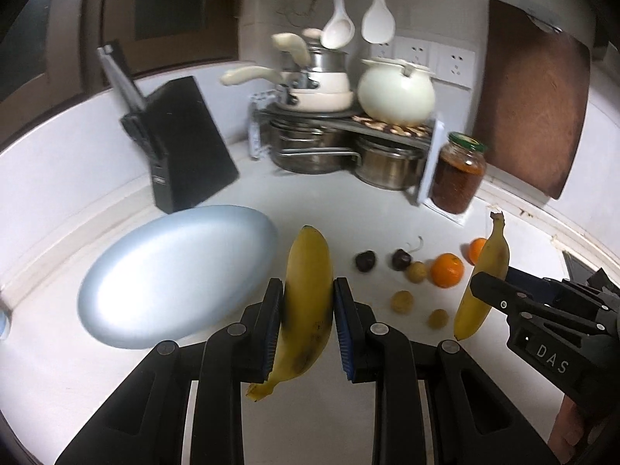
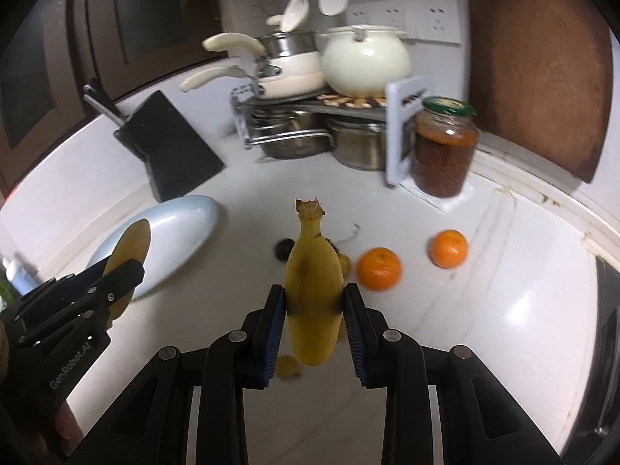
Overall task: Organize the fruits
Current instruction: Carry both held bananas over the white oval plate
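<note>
My left gripper (image 1: pixel 308 290) is shut on a yellow banana (image 1: pixel 308 294) and holds it off the white counter, just right of the pale blue oval plate (image 1: pixel 170 279). My right gripper (image 2: pixel 314 298) is shut on a second banana (image 2: pixel 314 290), stem end up; that banana (image 1: pixel 484 279) also shows at the right of the left wrist view. On the counter lie two oranges (image 2: pixel 378 273) (image 2: pixel 447 248), two dark round fruits (image 1: pixel 365 260) (image 1: pixel 401 259) and three small yellowish fruits (image 1: pixel 416 271). The plate (image 2: pixel 174 232) holds nothing.
A black knife block (image 1: pixel 186 147) stands behind the plate. A metal rack (image 1: pixel 348 131) with pots and a cream kettle fills the corner, beside a jar (image 1: pixel 459 172) with a green lid. A brown cutting board (image 1: pixel 534 93) leans on the right wall.
</note>
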A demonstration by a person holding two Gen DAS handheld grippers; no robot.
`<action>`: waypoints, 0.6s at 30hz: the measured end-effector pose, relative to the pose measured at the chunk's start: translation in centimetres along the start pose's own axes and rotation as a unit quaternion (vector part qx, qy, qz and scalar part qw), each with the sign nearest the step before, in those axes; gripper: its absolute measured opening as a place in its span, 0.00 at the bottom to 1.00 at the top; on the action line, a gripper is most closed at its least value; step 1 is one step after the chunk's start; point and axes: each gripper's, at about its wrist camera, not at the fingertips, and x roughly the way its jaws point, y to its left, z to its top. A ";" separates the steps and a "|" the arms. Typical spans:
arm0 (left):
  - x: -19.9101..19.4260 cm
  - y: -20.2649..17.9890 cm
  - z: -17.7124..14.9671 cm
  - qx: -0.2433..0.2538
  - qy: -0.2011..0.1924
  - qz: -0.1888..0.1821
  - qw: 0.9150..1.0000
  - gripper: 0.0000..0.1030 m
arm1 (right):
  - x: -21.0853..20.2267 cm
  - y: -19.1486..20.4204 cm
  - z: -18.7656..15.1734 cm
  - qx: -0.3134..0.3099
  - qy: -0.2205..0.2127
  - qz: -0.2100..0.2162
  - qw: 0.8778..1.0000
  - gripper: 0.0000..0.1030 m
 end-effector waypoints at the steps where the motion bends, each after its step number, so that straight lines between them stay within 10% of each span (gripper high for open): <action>1: -0.2 0.5 0.0 0.000 -0.003 0.006 1.000 0.26 | 0.0 0.6 0.2 -0.003 -0.001 0.005 1.000 0.31; 18: -2.9 11.3 1.1 -0.037 -0.042 0.083 0.995 0.26 | 2.7 12.9 3.7 -0.069 -0.003 0.122 0.990 0.31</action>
